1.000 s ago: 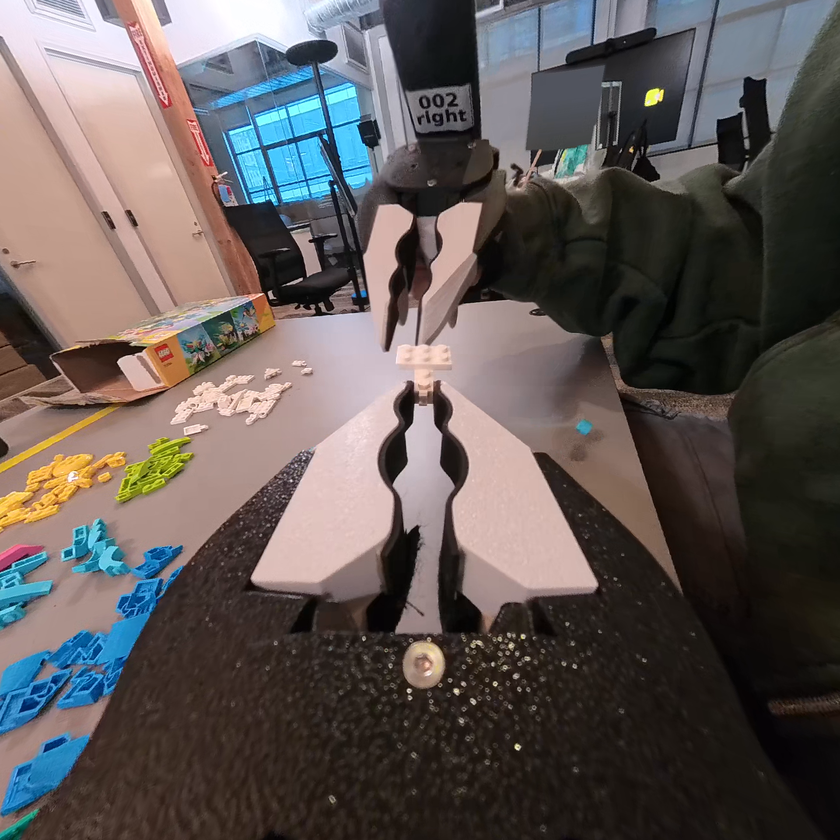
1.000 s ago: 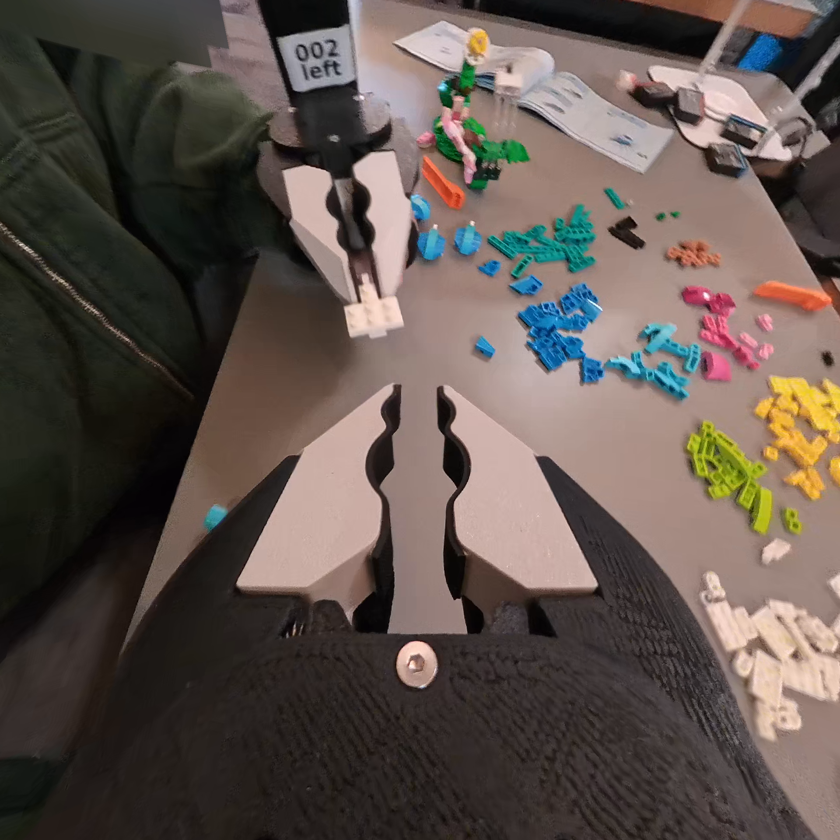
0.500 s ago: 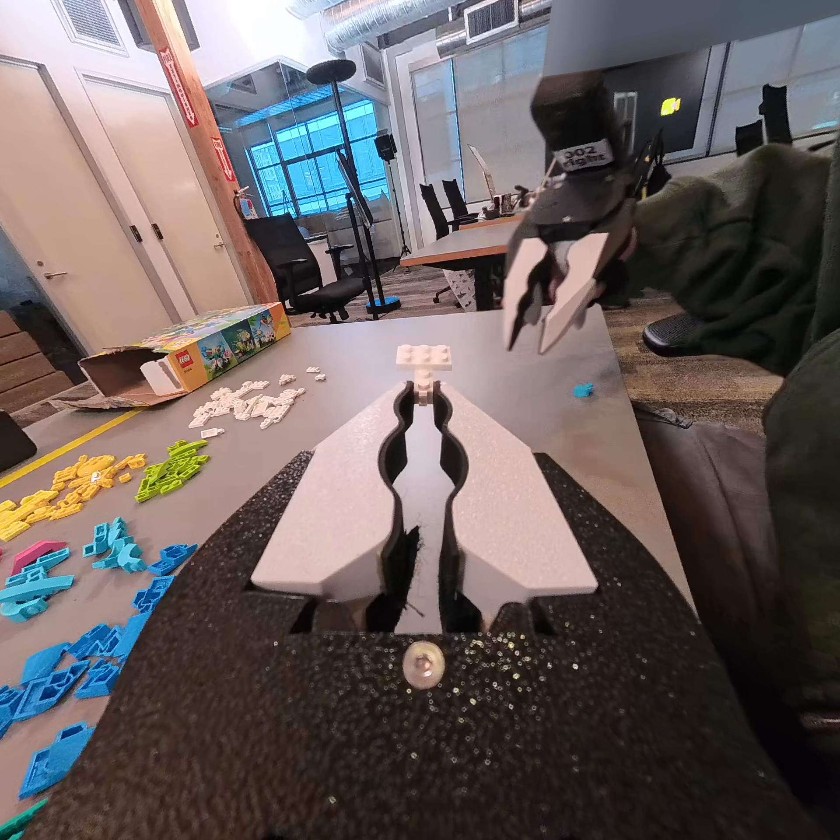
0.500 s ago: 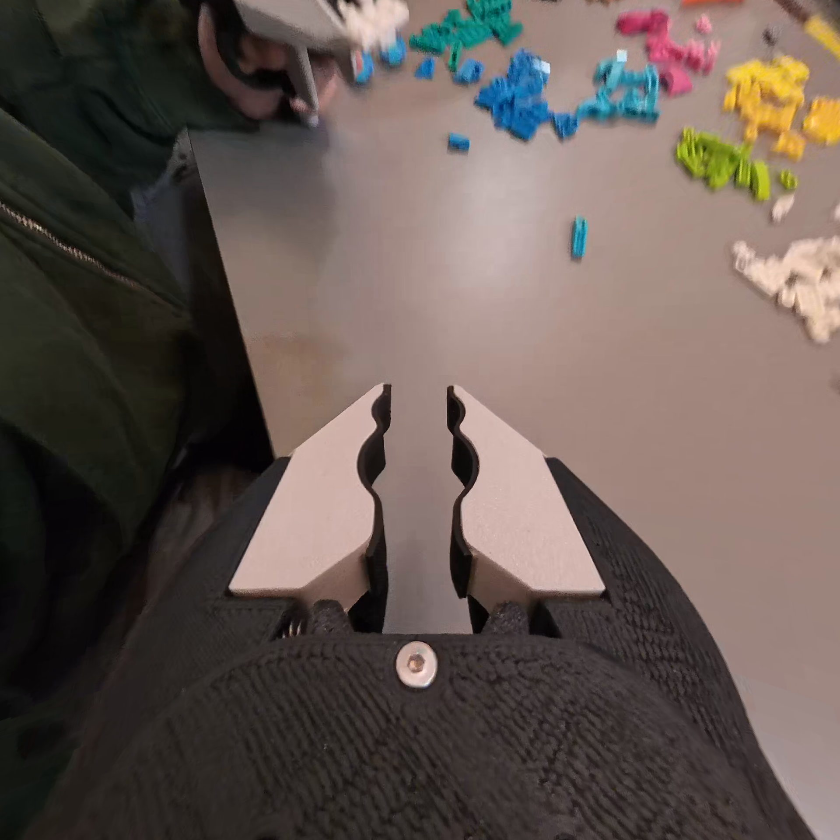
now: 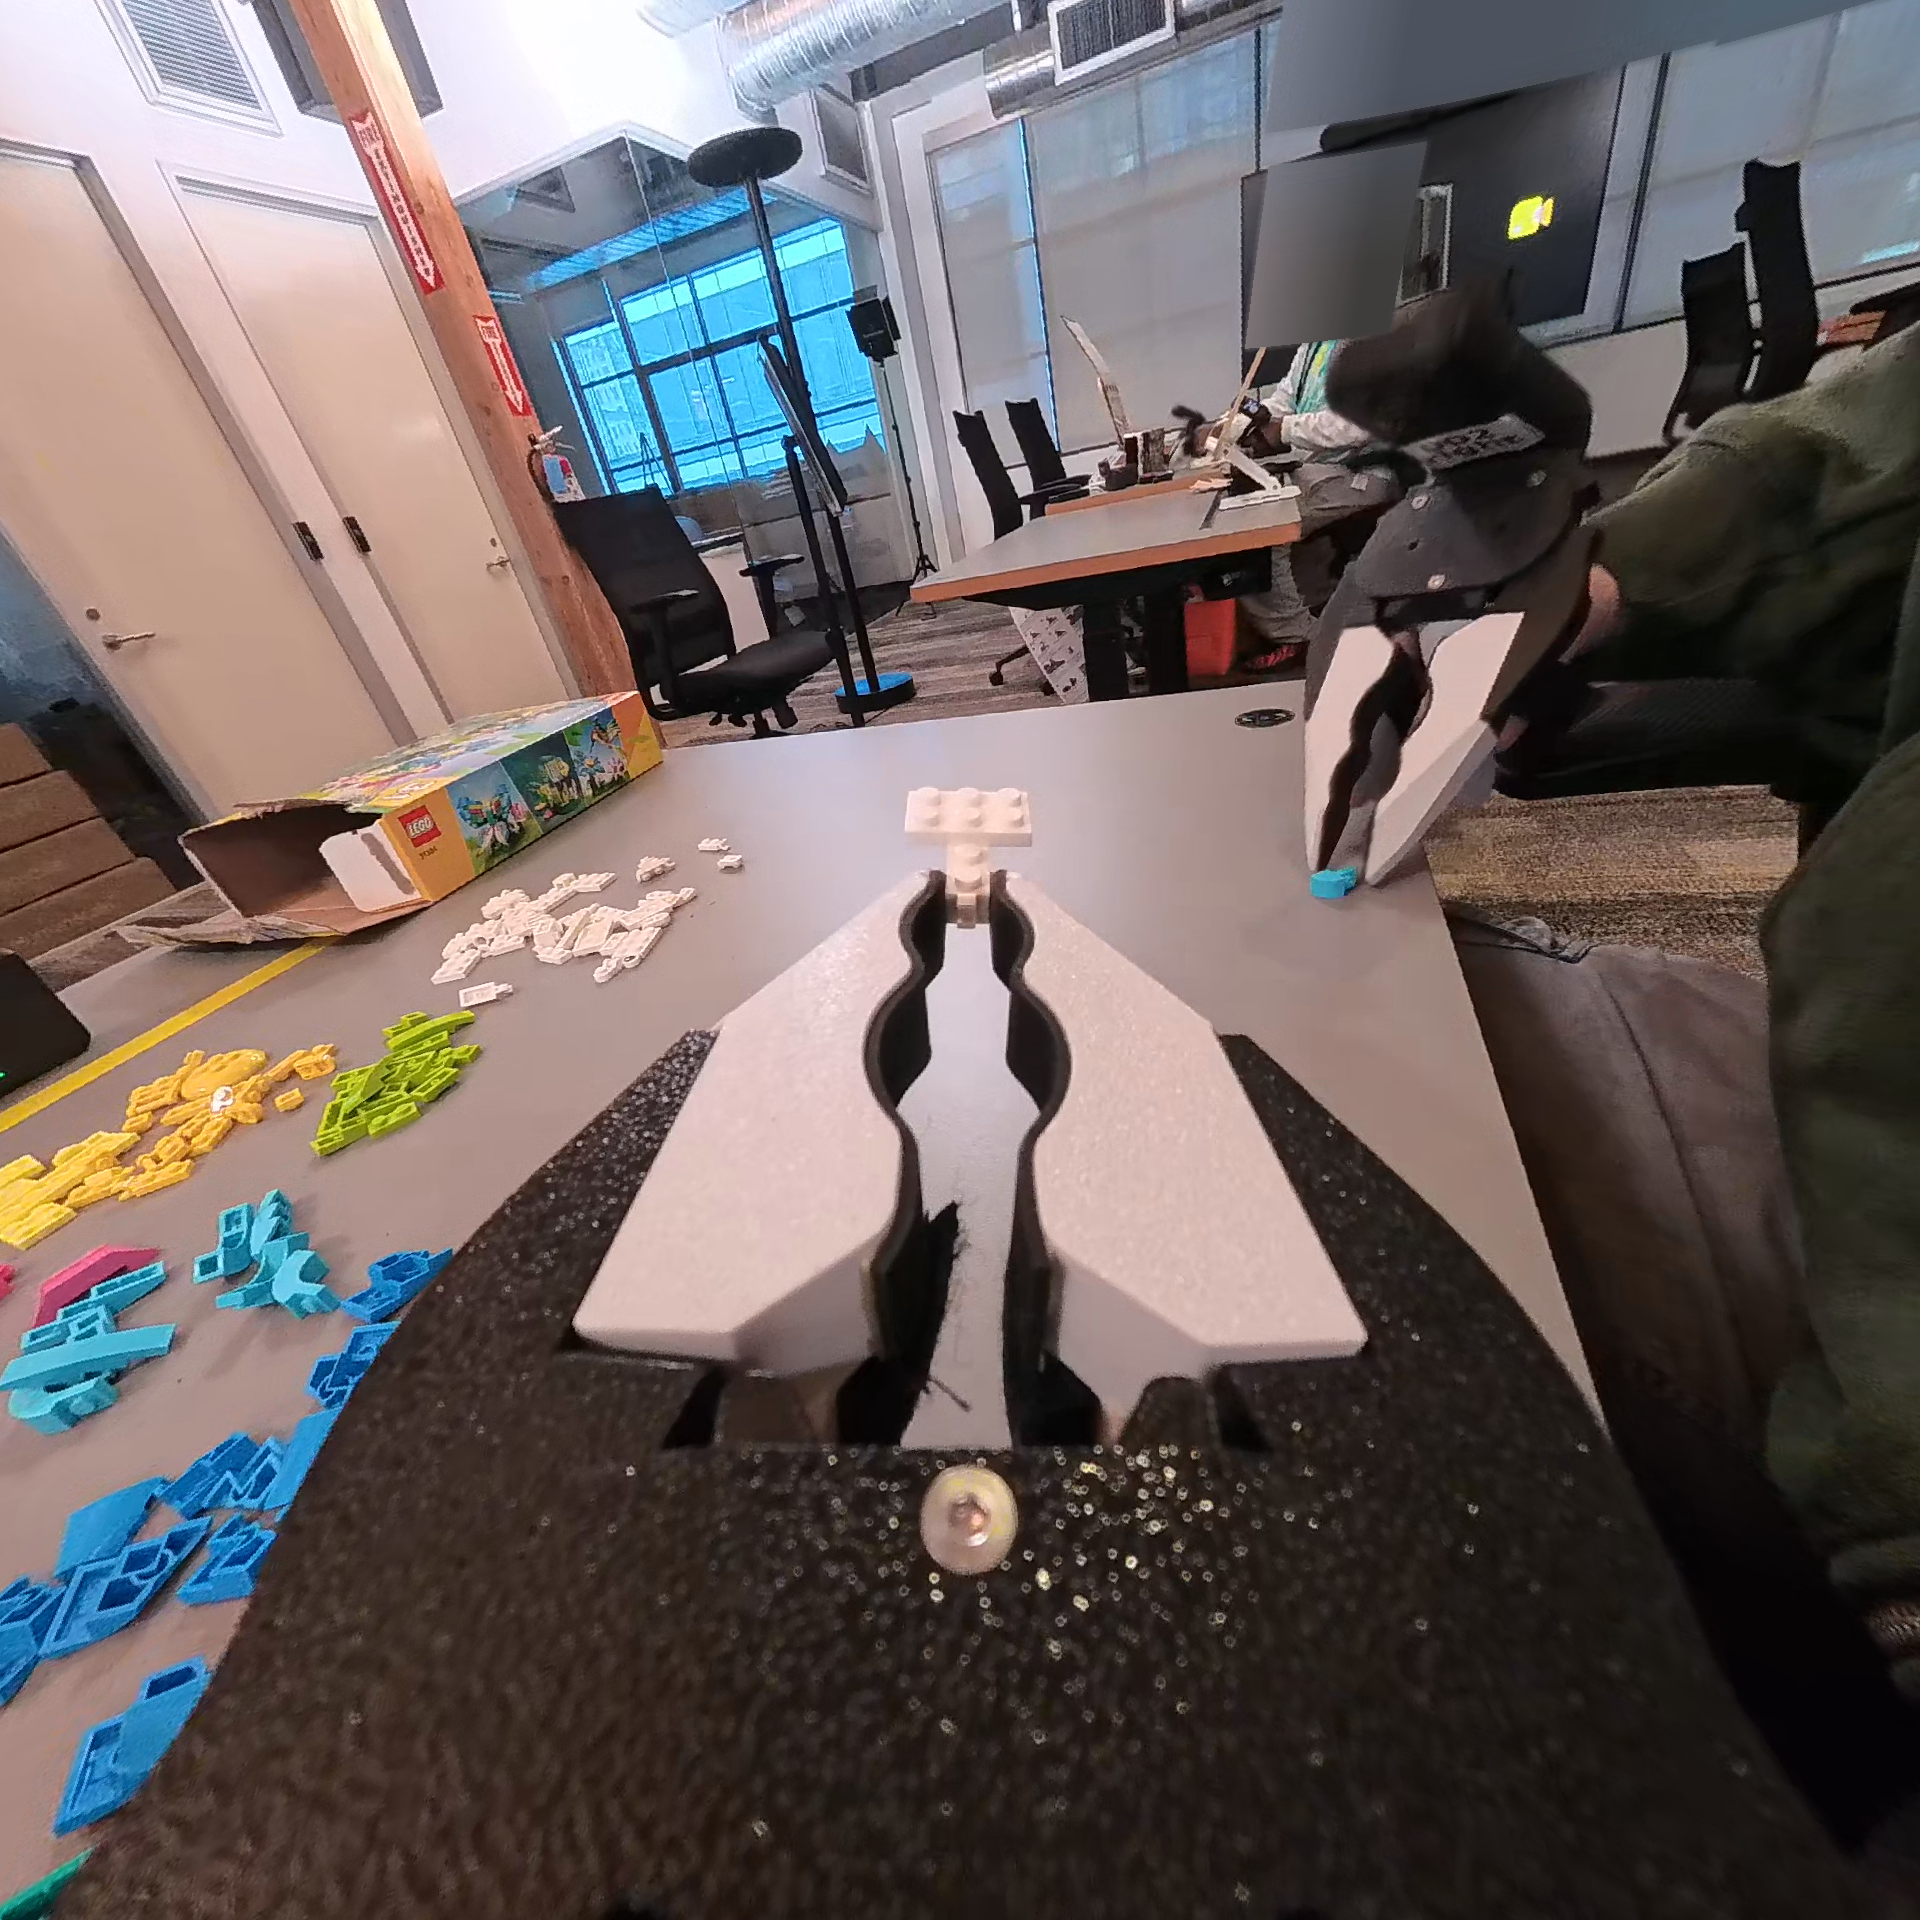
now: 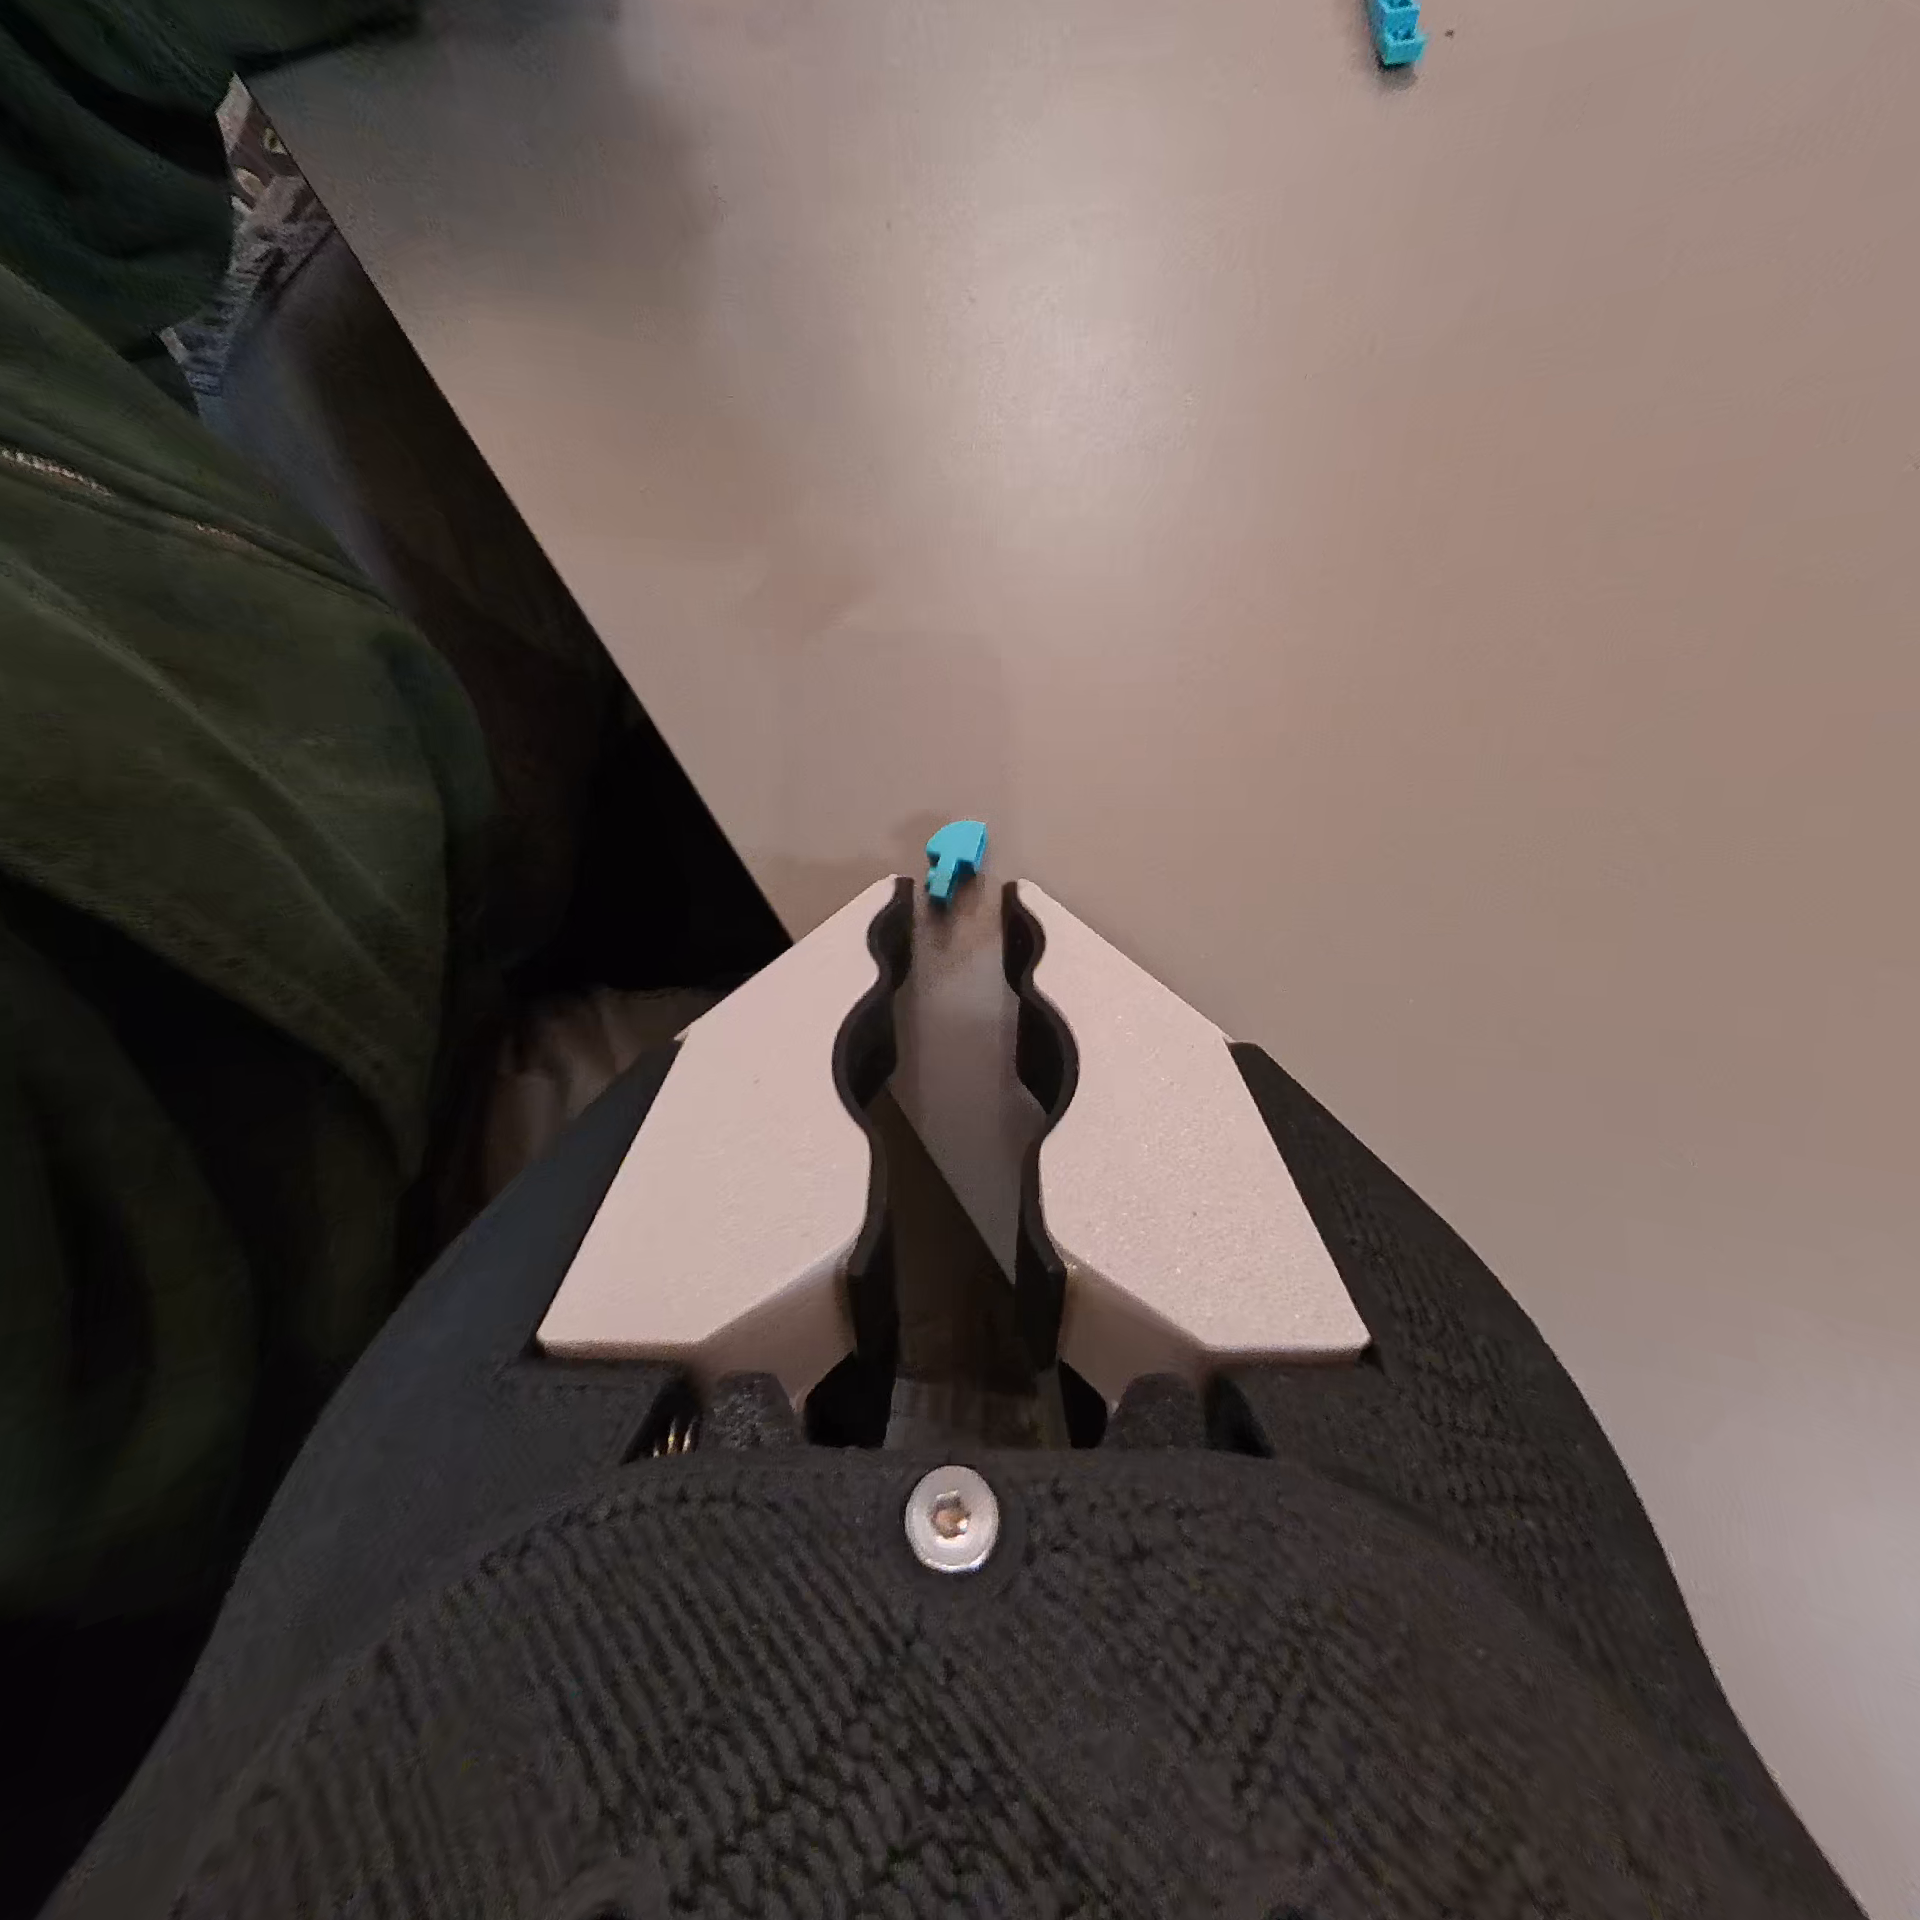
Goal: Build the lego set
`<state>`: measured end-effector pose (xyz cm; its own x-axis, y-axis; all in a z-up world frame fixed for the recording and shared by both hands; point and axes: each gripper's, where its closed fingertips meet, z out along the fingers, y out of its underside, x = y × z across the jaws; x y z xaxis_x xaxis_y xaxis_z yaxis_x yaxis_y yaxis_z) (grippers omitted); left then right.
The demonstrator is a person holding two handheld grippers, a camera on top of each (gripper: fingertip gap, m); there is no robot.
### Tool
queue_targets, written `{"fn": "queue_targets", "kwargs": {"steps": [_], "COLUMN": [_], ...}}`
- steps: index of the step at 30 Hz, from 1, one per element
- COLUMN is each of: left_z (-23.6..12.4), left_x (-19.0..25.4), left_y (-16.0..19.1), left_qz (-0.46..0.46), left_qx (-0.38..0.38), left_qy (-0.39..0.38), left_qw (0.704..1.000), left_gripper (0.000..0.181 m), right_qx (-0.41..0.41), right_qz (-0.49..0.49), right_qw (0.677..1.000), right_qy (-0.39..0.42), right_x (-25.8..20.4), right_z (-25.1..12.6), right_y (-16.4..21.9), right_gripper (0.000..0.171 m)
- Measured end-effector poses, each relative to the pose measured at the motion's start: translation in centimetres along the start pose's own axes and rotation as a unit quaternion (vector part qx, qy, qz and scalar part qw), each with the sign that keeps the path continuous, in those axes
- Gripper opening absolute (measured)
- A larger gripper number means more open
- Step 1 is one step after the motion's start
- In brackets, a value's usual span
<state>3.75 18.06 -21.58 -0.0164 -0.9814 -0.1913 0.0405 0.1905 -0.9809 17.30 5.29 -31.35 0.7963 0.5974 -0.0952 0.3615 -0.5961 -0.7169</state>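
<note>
Grey, smooth surface [image 6: 1299, 499] lies under the right tongs [image 6: 957, 885], which stand partly open and empty, tips lowered near the edge, with the small turquoise plastic lego piece [image 6: 954, 851] just ahead, nearer the left tip. To grip well, I judge they should slide forward, centre it, then close gently. Left tongs [image 5: 968, 883] pinch the white studded lego plate assembly [image 5: 968, 826] by its stem.
</note>
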Motion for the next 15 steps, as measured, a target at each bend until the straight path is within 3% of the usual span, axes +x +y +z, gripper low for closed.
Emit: {"fn": "queue_targets", "kwargs": {"steps": [2,6,11,15], "left_z": [0.0,0.0,0.0,0.0], "left_x": [0.0,0.0,0.1,0.2], "left_y": [0.0,0.0,0.0,0.0], "left_qz": [0.000,-0.001,0.000,0.001], "left_qx": [0.000,0.000,0.001,0.001], "left_qy": [0.001,0.002,0.004,0.006], "left_qw": [1.000,1.000,1.000,1.000], "left_gripper": [0.006,0.006,0.006,0.006], "right_qx": [-0.002,0.011,0.037,0.015], "right_qz": [-0.001,0.089,0.356,0.410], "right_qw": [1.000,0.995,0.926,0.903], "right_qy": [0.002,-0.031,-0.119,-0.124], "right_x": [0.3,0.5,1.1,1.7], "right_z": [0.2,0.9,1.2,1.1], "right_y": [-0.1,-1.0,-1.9,-1.5], "right_gripper": [0.004,0.003,0.003,0.004]}}
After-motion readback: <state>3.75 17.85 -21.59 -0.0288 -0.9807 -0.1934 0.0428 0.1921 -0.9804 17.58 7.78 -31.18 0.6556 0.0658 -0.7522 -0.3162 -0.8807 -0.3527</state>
